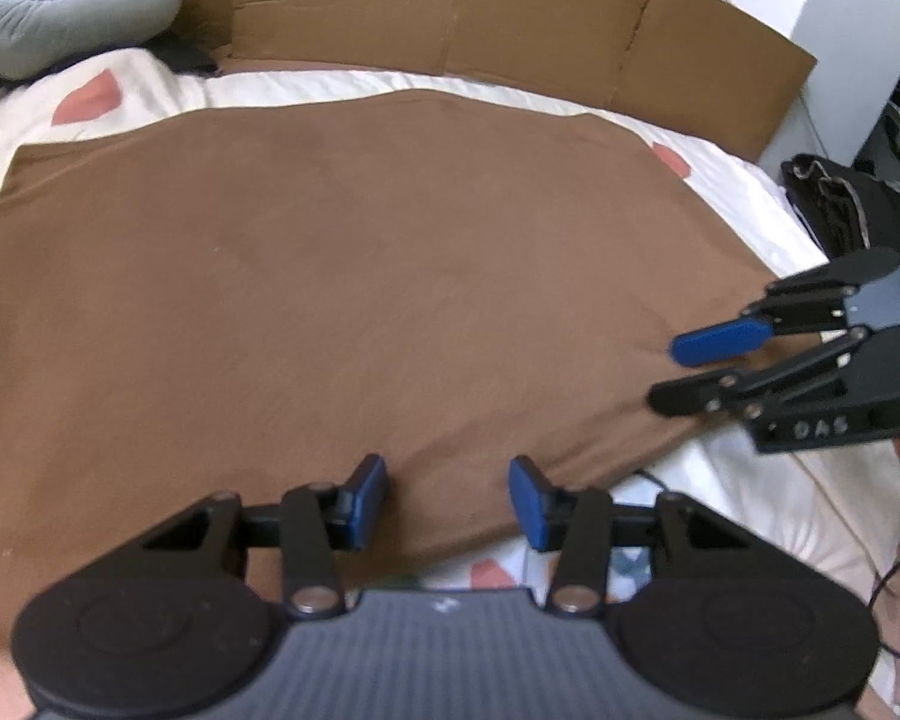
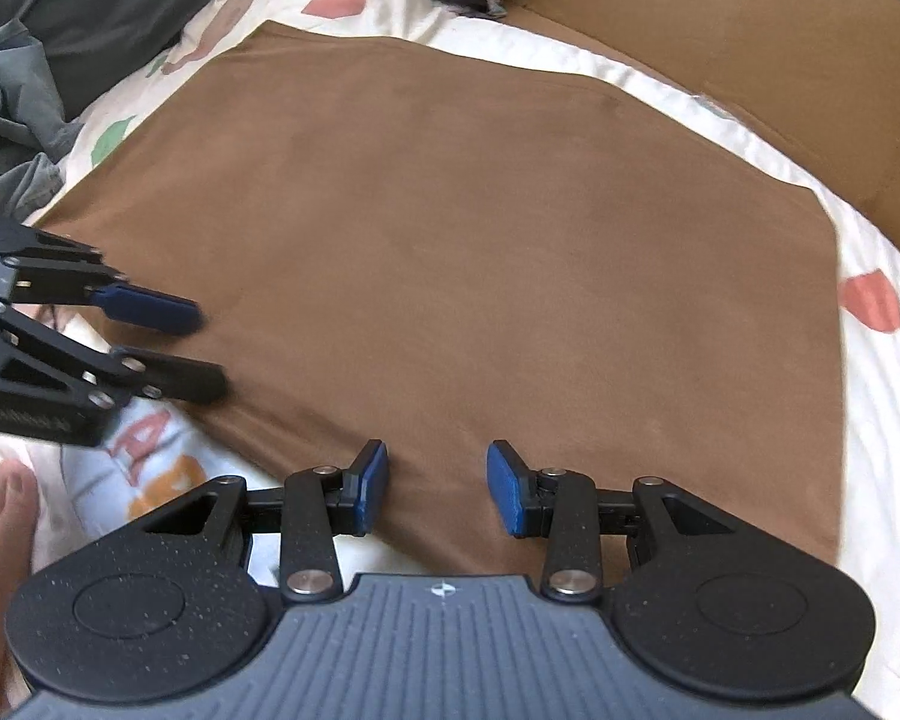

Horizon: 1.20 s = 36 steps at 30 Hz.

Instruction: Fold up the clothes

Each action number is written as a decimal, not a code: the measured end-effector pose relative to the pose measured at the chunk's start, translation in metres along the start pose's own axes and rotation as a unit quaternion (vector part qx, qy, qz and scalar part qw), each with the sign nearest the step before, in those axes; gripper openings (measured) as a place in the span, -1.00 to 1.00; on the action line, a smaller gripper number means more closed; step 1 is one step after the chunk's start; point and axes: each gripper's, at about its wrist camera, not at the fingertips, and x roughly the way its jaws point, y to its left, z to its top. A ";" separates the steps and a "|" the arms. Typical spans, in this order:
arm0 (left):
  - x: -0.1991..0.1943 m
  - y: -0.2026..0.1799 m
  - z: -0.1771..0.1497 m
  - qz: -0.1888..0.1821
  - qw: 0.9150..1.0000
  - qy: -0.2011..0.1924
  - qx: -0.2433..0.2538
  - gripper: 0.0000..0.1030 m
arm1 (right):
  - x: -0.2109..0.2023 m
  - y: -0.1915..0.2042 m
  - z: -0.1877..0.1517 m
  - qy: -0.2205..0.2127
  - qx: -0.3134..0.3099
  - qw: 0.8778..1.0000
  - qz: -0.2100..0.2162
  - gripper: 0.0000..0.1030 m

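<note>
Left hand-held gripper [image 1: 448,501] agape | right hand-held gripper [image 2: 437,489] agape | brown cloth [image 1: 330,300] flat, long axis crosswise

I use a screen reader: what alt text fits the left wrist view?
A brown cloth lies flat on a patterned bedsheet, with the left gripper open over its near edge. The right gripper comes in from the right, jaws apart, nothing between them. Cardboard stands behind the bed and a grey pillow lies far left.

A plain brown garment [image 1: 342,276] lies spread flat and smooth on the patterned white bedsheet [image 1: 750,510].
</note>
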 end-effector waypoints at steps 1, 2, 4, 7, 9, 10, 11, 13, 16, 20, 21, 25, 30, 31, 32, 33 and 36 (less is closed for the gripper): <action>-0.002 0.003 -0.001 0.000 1.000 -0.002 -0.007 -0.06 | -0.002 -0.004 -0.003 -0.002 0.003 1.000 -0.003 -0.16; -0.004 0.006 -0.002 0.000 1.000 -0.003 -0.014 -0.06 | -0.005 -0.007 -0.006 -0.003 0.007 1.000 -0.006 -0.16; -0.008 0.011 -0.004 0.000 1.000 -0.006 -0.029 -0.06 | -0.010 -0.015 -0.012 -0.006 0.018 1.000 -0.014 -0.16; -0.011 0.018 -0.006 -0.002 0.999 -0.008 -0.049 -0.06 | -0.018 -0.028 -0.021 -0.010 0.035 0.999 -0.035 -0.16; -0.011 0.019 -0.007 0.000 0.999 -0.007 -0.048 -0.06 | -0.023 -0.037 -0.025 -0.012 0.048 0.998 -0.046 -0.16; -0.011 0.019 -0.007 0.001 0.999 -0.007 -0.048 -0.06 | -0.024 -0.042 -0.028 -0.013 0.053 0.997 -0.053 -0.16; -0.011 0.019 -0.008 0.002 0.999 -0.007 -0.047 -0.06 | -0.025 -0.046 -0.030 -0.012 0.056 0.997 -0.060 -0.16; -0.012 0.020 -0.008 0.002 0.999 -0.007 -0.048 -0.06 | -0.026 -0.053 -0.036 -0.008 0.062 0.995 -0.073 -0.16; -0.014 0.023 -0.009 0.003 0.999 -0.006 -0.054 -0.06 | -0.028 -0.062 -0.045 -0.004 0.075 0.994 -0.079 -0.16; -0.021 0.034 -0.014 0.014 0.998 -0.004 -0.068 -0.07 | -0.036 -0.070 -0.048 -0.004 0.093 0.991 -0.091 -0.17; -0.022 0.037 -0.015 0.019 0.997 -0.003 -0.073 -0.07 | -0.040 -0.072 -0.047 -0.009 0.098 0.990 -0.096 -0.16; -0.027 0.048 -0.020 0.031 0.995 0.001 -0.090 -0.17 | -0.049 -0.080 -0.044 -0.029 0.123 0.987 -0.102 -0.16; -0.030 0.055 -0.023 0.039 0.995 0.004 -0.091 -0.26 | -0.033 -0.073 -0.050 -0.006 0.105 0.990 -0.098 -0.17; -0.031 0.057 -0.024 0.042 0.995 0.004 -0.093 -0.29 | -0.031 -0.071 -0.053 -0.004 0.102 0.990 -0.097 -0.17; -0.033 0.059 -0.024 0.046 0.994 0.003 -0.094 -0.30 | -0.031 -0.069 -0.056 -0.003 0.099 0.990 -0.098 -0.17; -0.035 0.062 -0.025 0.051 0.994 0.001 -0.096 -0.30 | -0.031 -0.068 -0.058 -0.002 0.096 0.991 -0.098 -0.17; -0.046 0.078 -0.025 0.075 0.990 -0.019 -0.117 -0.33 | -0.034 -0.070 -0.063 0.002 0.095 0.991 -0.095 -0.19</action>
